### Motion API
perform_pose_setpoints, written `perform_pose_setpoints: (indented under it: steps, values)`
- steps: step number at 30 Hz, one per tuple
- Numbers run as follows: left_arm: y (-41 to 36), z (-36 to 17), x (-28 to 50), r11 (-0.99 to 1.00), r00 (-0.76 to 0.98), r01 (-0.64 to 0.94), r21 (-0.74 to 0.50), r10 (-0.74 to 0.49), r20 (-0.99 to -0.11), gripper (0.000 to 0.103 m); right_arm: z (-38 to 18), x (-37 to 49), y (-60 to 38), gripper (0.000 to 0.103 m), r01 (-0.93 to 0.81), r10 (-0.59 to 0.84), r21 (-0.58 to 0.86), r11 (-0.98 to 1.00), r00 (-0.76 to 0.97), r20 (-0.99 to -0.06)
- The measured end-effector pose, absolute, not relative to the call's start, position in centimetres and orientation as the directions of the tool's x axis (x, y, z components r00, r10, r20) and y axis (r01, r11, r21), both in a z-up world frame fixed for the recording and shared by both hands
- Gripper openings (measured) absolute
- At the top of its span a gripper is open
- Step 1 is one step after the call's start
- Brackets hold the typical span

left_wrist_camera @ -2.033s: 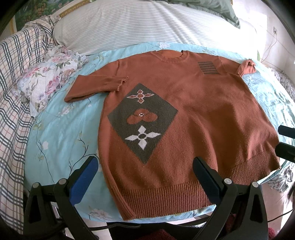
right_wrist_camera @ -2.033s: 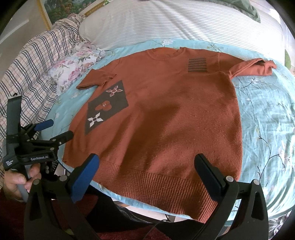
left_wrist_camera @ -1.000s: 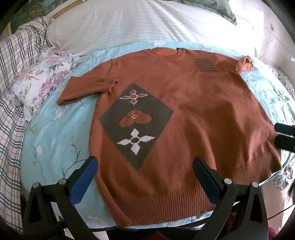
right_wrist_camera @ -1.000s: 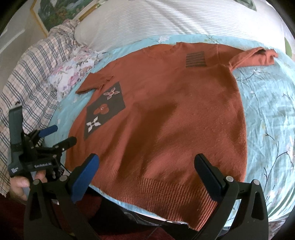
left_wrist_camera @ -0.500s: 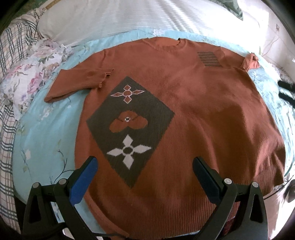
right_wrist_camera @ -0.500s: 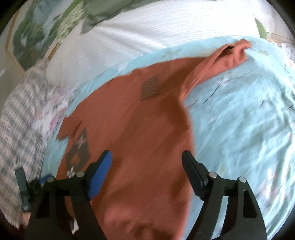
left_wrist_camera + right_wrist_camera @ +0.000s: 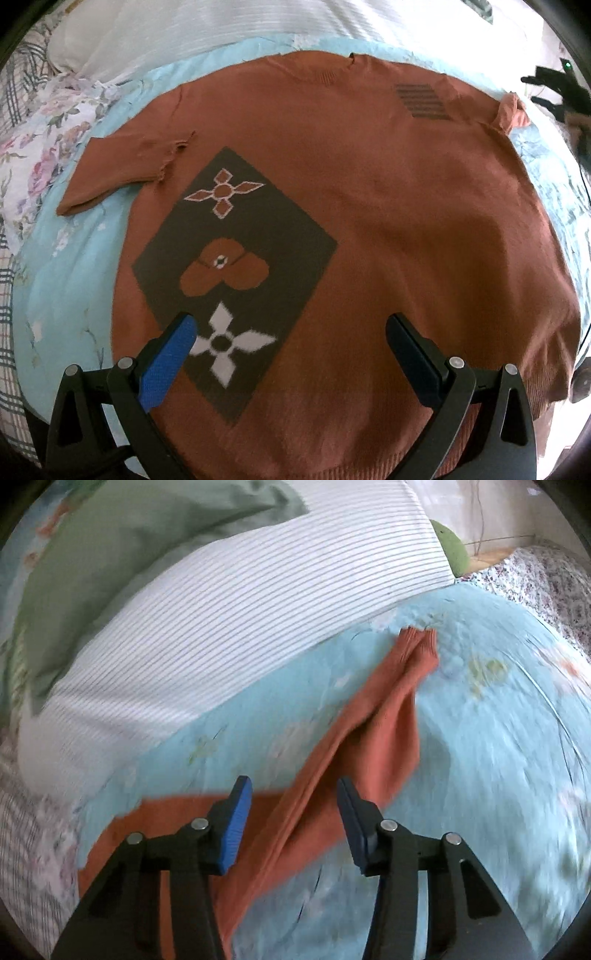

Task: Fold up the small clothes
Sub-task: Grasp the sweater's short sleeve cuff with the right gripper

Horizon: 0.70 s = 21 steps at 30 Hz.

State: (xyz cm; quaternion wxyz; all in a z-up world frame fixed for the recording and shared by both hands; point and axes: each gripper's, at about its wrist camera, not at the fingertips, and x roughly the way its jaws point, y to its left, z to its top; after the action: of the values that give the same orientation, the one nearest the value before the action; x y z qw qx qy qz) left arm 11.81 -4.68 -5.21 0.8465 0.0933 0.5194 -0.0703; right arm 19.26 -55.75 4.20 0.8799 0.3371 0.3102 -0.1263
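A rust-orange sweater [image 7: 388, 206] with a dark diamond patch [image 7: 236, 258] lies flat, front up, on a light blue floral sheet [image 7: 70, 280]. Its left sleeve [image 7: 125, 166] is folded in short. My left gripper [image 7: 290, 343] is open above the sweater's lower front. My right gripper [image 7: 295, 805] is open with its jaws on either side of the right sleeve [image 7: 373, 731], near the shoulder; the sleeve runs away to its cuff [image 7: 419, 642]. The right gripper also shows far right in the left wrist view [image 7: 550, 88], by that sleeve's end.
A white striped pillow [image 7: 236, 602] and a green pillow [image 7: 122, 546] lie at the head of the bed. A floral cloth [image 7: 40, 140] and a plaid blanket [image 7: 7, 369] lie at the left. The bed's edge is near the sweater's hem.
My right gripper has swung from the hem up to the right sleeve and narrowed its opening. My left gripper has moved forward over the sweater's lower front.
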Motion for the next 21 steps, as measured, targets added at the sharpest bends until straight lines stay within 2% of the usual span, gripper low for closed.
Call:
perform_pose_setpoints:
  steps: [7, 12, 14, 15, 21]
  values:
    - [-5.7, -6.3, 14.1, 0.97, 0.416, 0.228, 0.085, -0.018, -0.909, 0.102, 2.0, 24.1, -62.2, 0.049, 0.594, -0.14, 0.437, 0.676, 0.685, -0.714]
    - [-6.4, -7.9, 15.4, 0.969, 0.378, 0.232, 0.083, -0.011, -0.926, 0.102, -0.5, 26.5, -63.8, 0.049, 0.601, -0.113, 0.419, 0.68, 0.651, -0.751]
    - [-6.6, -8.0, 15.8, 0.97, 0.369, 0.235, 0.069, -0.023, -0.929, 0.102, -0.6, 26.9, -63.2, 0.027, 0.58, -0.116, 0.402, 0.709, 0.658, -0.744]
    - [-6.7, -8.0, 15.9, 0.969, 0.37, 0.237, 0.068, -0.025, -0.929, 0.102, -0.5, 26.8, -62.7, 0.008, 0.558, -0.097, 0.423, 0.713, 0.677, -0.729]
    - [-6.5, -6.7, 15.8, 0.971, 0.405, 0.236, 0.044, -0.057, -0.913, 0.102, 1.7, 25.1, -56.8, 0.007, 0.38, 0.046, 0.519, 0.766, 0.773, -0.633]
